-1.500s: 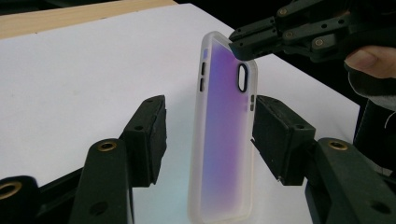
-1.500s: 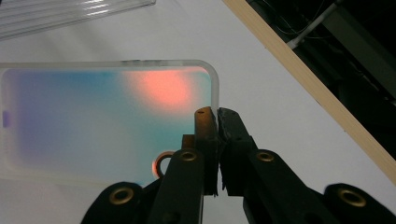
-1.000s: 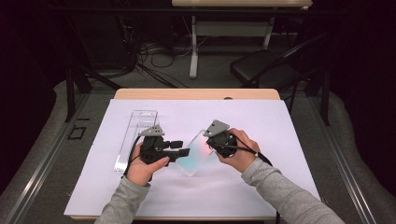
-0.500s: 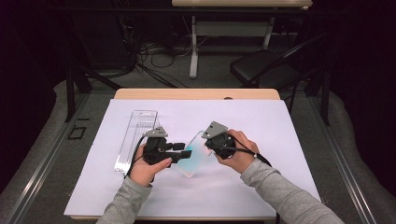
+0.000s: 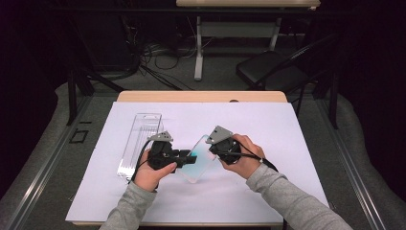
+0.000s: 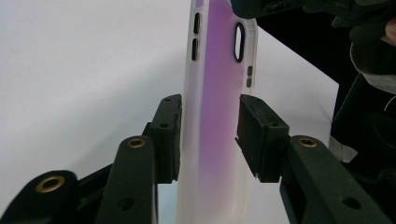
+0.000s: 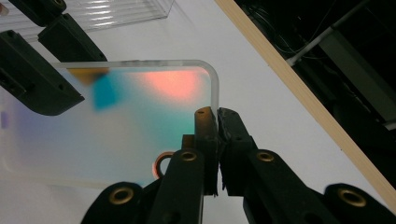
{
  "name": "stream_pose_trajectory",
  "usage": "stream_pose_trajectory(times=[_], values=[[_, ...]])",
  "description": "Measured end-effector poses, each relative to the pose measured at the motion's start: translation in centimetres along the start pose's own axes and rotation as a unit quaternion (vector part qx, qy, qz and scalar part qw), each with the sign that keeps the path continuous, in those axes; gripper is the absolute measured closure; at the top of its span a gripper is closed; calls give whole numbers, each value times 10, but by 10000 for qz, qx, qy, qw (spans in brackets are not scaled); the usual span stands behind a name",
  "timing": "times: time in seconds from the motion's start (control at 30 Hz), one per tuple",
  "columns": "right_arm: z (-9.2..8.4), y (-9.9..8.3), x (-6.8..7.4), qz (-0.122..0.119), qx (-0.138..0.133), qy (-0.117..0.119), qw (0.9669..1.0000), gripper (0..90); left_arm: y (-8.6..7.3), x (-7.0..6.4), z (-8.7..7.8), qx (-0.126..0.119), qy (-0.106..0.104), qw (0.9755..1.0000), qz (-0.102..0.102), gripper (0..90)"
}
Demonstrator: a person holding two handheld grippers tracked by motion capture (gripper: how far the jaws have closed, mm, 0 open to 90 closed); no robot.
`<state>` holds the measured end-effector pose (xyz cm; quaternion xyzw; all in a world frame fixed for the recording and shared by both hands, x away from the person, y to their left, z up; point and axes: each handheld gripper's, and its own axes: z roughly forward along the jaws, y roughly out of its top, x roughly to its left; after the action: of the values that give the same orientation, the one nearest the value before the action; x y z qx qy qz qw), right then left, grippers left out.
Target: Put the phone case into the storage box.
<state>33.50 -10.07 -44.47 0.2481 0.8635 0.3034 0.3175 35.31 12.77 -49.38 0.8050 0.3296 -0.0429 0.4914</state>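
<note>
A frosted, translucent phone case (image 5: 201, 162) with pink and teal tints is held tilted above the white sheet between both hands. My right gripper (image 5: 214, 149) is shut on the case's edge near a rounded corner (image 7: 212, 79), with both pads pressed on the rim. My left gripper (image 5: 190, 159) reaches in from the left. Its jaws straddle the lower part of the case (image 6: 215, 116), one pad on each side, open with a small gap. From the right gripper view, the left gripper's fingers (image 7: 51, 88) show at the case's far corner.
A clear ribbed plastic box (image 5: 140, 141) lies on the white sheet (image 5: 287, 143) left of the hands. The wooden table edge (image 5: 201, 97) runs along the far side. Beyond it are a black chair (image 5: 268, 69), cables and a table leg.
The left gripper has slid right until its jaws stand around the case. The right gripper has kept its hold and shifted slightly.
</note>
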Motion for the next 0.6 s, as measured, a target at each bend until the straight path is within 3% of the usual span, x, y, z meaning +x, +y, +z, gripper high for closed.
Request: stream_pose_trajectory(times=[0.6], values=[[0,0,3,-107,-44,-2,9999,876,-2,4,0,215,-95,9993,-281,721]])
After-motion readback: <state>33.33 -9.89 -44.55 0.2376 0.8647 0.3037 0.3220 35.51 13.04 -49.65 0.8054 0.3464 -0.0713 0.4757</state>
